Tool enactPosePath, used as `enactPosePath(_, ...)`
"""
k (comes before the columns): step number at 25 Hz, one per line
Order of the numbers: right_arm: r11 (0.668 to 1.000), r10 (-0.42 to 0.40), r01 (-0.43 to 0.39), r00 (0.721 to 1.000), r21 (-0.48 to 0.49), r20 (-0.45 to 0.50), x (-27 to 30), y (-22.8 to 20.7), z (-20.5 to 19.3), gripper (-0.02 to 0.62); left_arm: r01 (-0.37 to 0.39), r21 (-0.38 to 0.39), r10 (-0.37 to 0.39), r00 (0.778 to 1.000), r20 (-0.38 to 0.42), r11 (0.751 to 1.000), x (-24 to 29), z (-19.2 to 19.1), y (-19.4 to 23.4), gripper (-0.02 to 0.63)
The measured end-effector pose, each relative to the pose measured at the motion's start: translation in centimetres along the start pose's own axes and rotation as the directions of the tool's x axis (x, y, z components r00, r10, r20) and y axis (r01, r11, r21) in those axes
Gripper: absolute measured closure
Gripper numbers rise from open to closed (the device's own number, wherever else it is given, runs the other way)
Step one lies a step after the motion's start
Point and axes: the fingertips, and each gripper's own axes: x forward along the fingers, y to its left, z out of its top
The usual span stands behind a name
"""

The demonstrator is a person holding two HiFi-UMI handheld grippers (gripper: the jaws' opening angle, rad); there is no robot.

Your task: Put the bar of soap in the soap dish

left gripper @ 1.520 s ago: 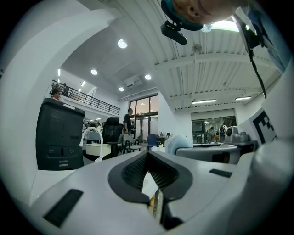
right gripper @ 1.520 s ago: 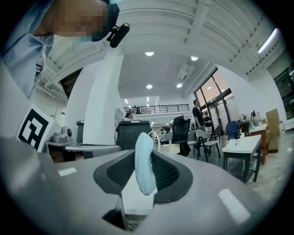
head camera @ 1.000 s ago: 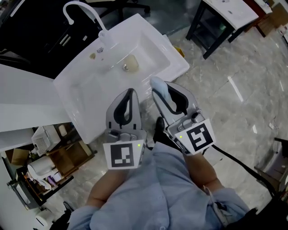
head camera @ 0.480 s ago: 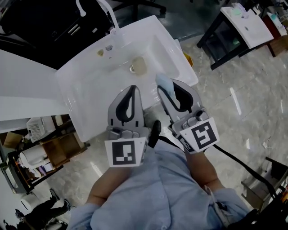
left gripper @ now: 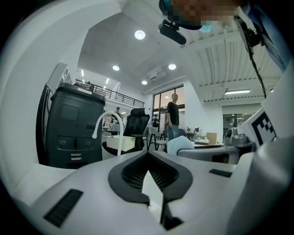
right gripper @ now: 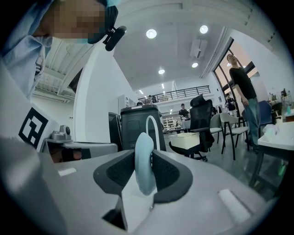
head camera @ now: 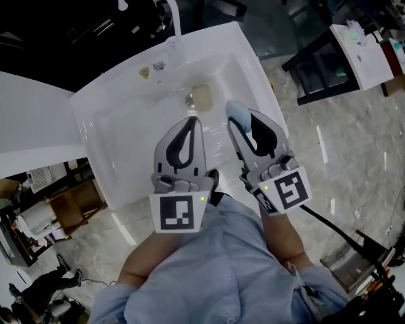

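A pale blue bar of soap (head camera: 238, 114) stands on edge between the jaws of my right gripper (head camera: 242, 121), which is shut on it. In the right gripper view the soap (right gripper: 145, 160) sticks up past the dark pads. My left gripper (head camera: 188, 123) is beside it, shut with nothing in it; its fingertips (left gripper: 148, 155) meet. Both grippers hang over the front rim of a white sink (head camera: 101, 133). A beige squarish thing (head camera: 201, 96), perhaps the soap dish, lies in the basin by the drain, just ahead of the grippers.
A white curved faucet (head camera: 173, 19) rises at the sink's far side, with two small items (head camera: 150, 69) on the deck near it. A black cabinet (left gripper: 73, 131) stands behind. Shelves with clutter (head camera: 38, 209) are at the left, a dark table (head camera: 329, 69) at the right.
Both grippers have moved forward toward the sink and now reach over its front rim. The soap stays in the right gripper. The beige thing in the basin is closer to the fingertips.
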Motion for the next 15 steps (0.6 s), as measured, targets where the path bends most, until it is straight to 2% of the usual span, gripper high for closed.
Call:
enactPosePath(5, 1.000, 0.012, -0.012, 0.999, 0.007, -0.045, 3.6, -1.8, -1.2, 0.482, 0.002, -0.025, -0.003, 0.999, -0.039, 1.000, 3.3, -1.2, 2.2, 0.601)
enactPosePath(15, 0.998, -0.026, 0.035, 0.989, 0.057, -0.143, 9.1, -5.4, -6.5, 0.482, 0.029, -0.071, -0.038, 0.992, -0.123, 0.997, 8.7, -5.8, 5.1, 0.601)
